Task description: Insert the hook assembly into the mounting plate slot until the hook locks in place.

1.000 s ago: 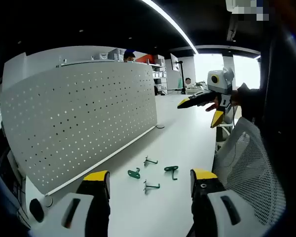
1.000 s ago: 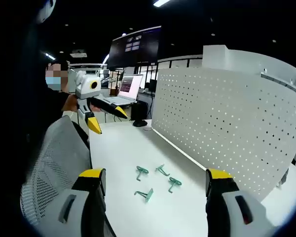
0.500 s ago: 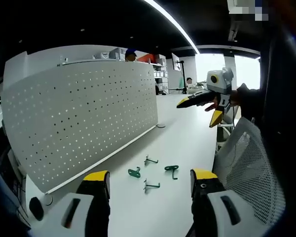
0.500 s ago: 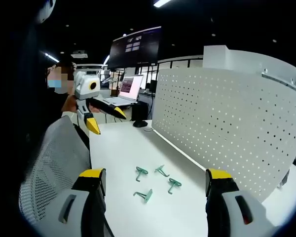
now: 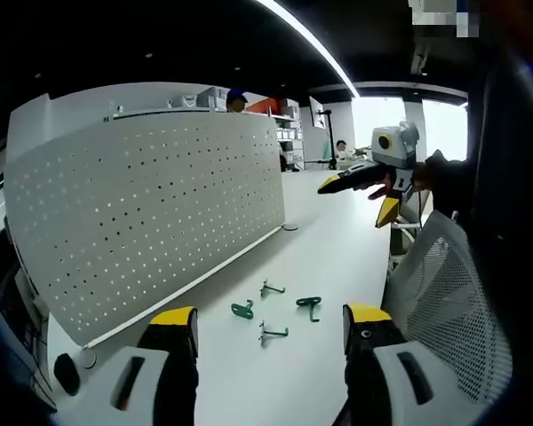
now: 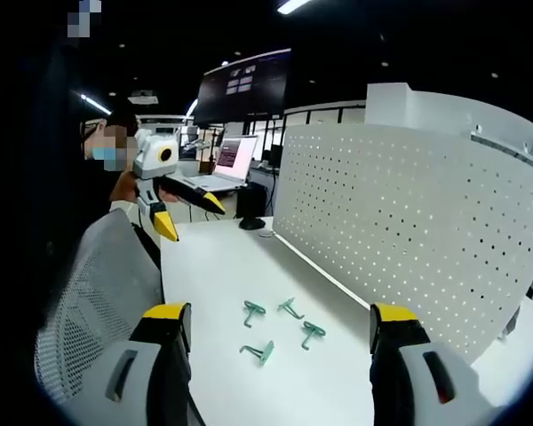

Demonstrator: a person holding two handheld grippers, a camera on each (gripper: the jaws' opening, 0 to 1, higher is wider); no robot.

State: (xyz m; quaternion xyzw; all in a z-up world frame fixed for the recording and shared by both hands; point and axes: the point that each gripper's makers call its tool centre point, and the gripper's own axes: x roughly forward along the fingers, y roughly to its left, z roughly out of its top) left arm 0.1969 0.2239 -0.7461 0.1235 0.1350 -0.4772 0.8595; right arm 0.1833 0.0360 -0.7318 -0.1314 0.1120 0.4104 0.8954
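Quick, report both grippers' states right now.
Left gripper: open, holding nothing, above the white table.
Right gripper: open, holding nothing; green hooks lie untouched ahead of it.

the left gripper (image 5: 271, 330) has grey-white bodies on its two jaws, each with a dark slot and a black finger capped in yellow; the right gripper (image 6: 280, 328) is built the same (seen from across (image 5: 362, 193), it has a pale grey housing and black, yellow-tipped jaws); the person wears dark sleeves and a face mask
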